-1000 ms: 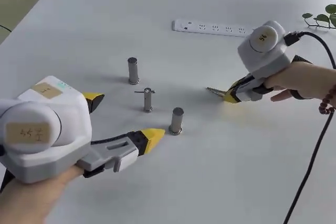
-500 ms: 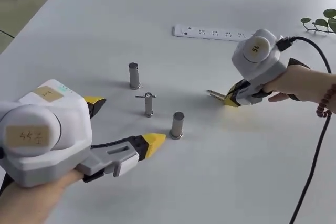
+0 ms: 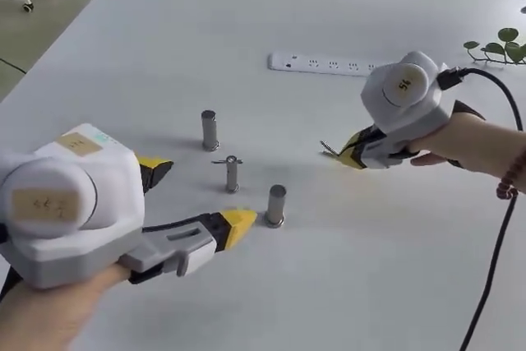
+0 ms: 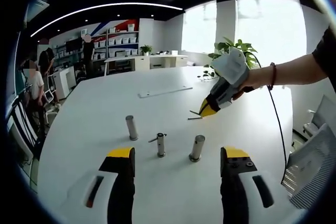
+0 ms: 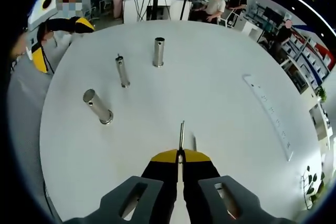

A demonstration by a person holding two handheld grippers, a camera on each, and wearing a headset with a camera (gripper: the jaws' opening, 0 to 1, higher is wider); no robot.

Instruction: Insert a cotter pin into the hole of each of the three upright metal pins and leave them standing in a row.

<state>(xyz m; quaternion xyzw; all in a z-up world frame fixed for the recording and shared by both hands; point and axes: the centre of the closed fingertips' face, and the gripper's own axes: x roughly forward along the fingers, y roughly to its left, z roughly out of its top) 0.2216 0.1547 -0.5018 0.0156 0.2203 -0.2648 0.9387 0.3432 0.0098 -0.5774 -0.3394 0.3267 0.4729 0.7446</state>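
Head view: three metal pins stand upright in a slanting row on the white tabletop [image 3: 370, 269]. The middle metal pin [image 3: 233, 173] carries an inserted cotter pin [image 3: 223, 162] crosswise near its top. The far metal pin [image 3: 209, 130] and the near metal pin [image 3: 276, 205] look bare. The left hand-held gripper [image 3: 197, 199] hovers just short of the row, its yellow jaws spread wide and empty. The right hand-held gripper [image 3: 341, 154] is off to the other side, well apart from the pins, pinching a held cotter pin [image 3: 329, 149] that points toward them. A power strip [image 3: 325, 63] lies beyond.

Left gripper view: the row sits between and beyond the parted jaws – far metal pin [image 4: 131, 128], middle metal pin [image 4: 160, 145], near metal pin [image 4: 197, 148]. Nothing is between the tips.

Right gripper view: the jaws are closed tight on the held cotter pin [image 5: 181, 135], which sticks straight out over bare tabletop. The near metal pin [image 5: 97, 106] is the closest of the three.

By my reading, one of three insertions is done – the second cotter pin is in hand but not yet at a hole, and a third is left after it.
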